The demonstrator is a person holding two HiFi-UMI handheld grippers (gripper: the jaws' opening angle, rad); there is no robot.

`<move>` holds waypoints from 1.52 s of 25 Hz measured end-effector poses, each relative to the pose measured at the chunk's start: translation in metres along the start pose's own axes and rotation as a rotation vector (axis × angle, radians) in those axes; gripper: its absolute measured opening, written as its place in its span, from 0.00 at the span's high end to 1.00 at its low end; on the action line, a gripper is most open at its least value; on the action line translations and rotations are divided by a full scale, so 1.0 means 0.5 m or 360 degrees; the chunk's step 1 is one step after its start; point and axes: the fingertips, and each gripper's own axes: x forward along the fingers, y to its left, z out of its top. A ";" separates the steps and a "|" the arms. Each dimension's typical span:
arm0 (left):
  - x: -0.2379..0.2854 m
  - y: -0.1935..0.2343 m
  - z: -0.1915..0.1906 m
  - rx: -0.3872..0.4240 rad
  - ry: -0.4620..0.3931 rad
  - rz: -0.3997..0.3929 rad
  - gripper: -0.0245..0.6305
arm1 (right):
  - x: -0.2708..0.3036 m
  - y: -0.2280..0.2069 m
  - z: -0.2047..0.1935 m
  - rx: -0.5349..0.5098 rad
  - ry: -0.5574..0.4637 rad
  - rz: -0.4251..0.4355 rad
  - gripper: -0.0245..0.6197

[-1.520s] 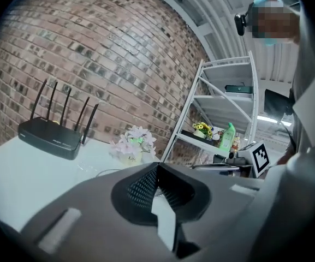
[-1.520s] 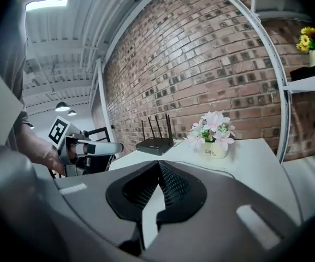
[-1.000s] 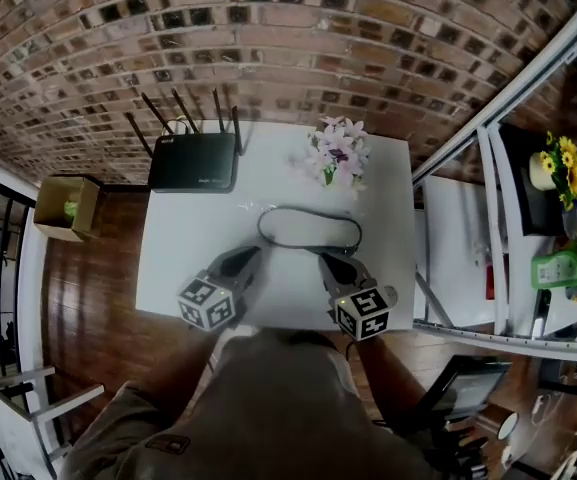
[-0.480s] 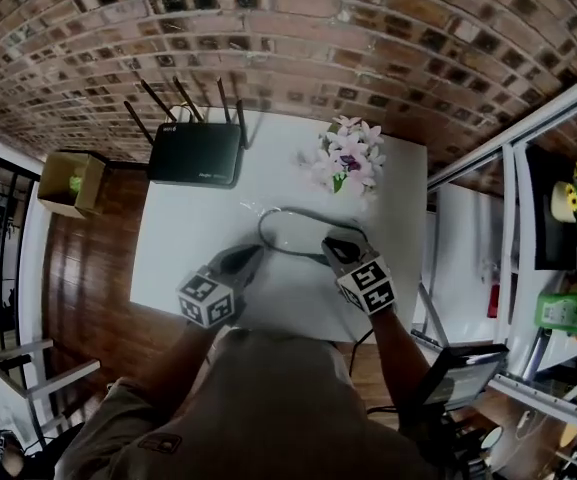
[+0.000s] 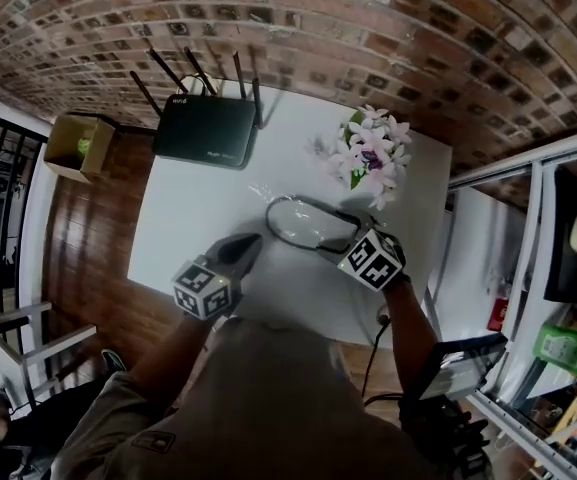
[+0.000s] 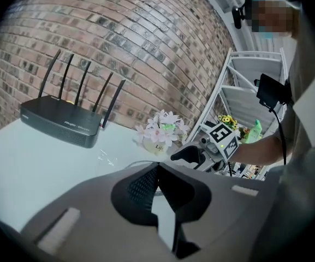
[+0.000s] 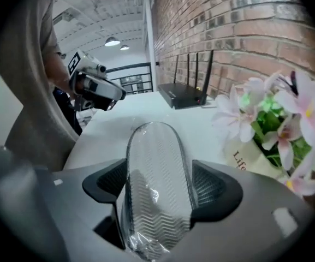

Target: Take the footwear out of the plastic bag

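Footwear [image 7: 156, 152], a flat sandal with a ridged sole, lies wholly inside the clear plastic bag [image 7: 141, 243] on the white counter [image 5: 198, 218], so none of the removal is done yet. Your right claw [image 7: 160, 185] is opening, and the bagged footwear sits between its jaws with no pad pressing on it. Your left claw [image 6: 156, 192] is closed on nothing, and the bag lies ahead of its tip. You have yet to hold the bag and draw the footwear out.

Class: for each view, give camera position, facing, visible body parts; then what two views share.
Head view: on head, facing down at table; arms, left gripper, right gripper.
Left gripper view: rides it, facing router; shut jaws.
Right gripper view: rides it, facing bagged footwear between opening jaws.
All three share router, flowers.
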 end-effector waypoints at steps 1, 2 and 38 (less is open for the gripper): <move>-0.001 0.001 0.001 -0.0004 -0.0002 0.0007 0.96 | 0.007 0.005 -0.003 -0.0058 0.0046 0.0031 0.32; -0.001 0.002 0.002 -0.0009 -0.0004 0.0013 0.96 | 0.015 0.010 -0.007 -0.0111 0.0095 0.0058 0.27; -0.134 0.081 -0.209 0.0052 0.0543 0.0066 0.96 | 0.042 0.288 -0.086 -0.0398 0.0274 0.0014 0.27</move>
